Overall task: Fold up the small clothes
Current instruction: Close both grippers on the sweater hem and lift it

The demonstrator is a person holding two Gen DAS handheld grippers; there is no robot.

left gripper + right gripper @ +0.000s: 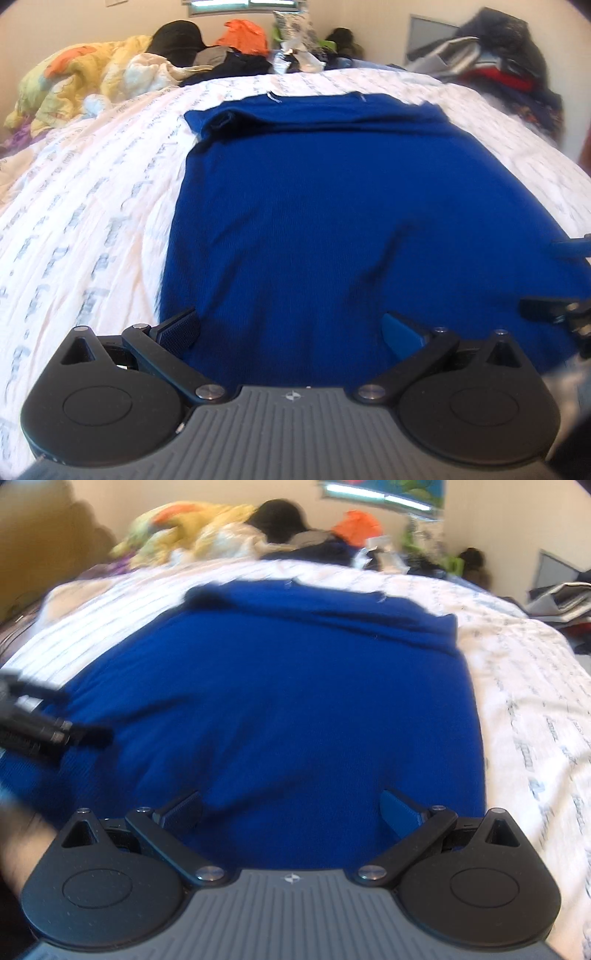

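Observation:
A royal blue garment lies spread flat on a white printed bedsheet, its far edge folded over. My left gripper is open and empty, just above the garment's near left part. My right gripper is open and empty over the near right part of the same garment. The right gripper's fingers show at the right edge of the left wrist view. The left gripper shows blurred at the left edge of the right wrist view.
A heap of clothes and a yellow quilt lies at the head of the bed, with an orange item and a black item. More dark clothes are piled at the far right. White sheet lies right of the garment.

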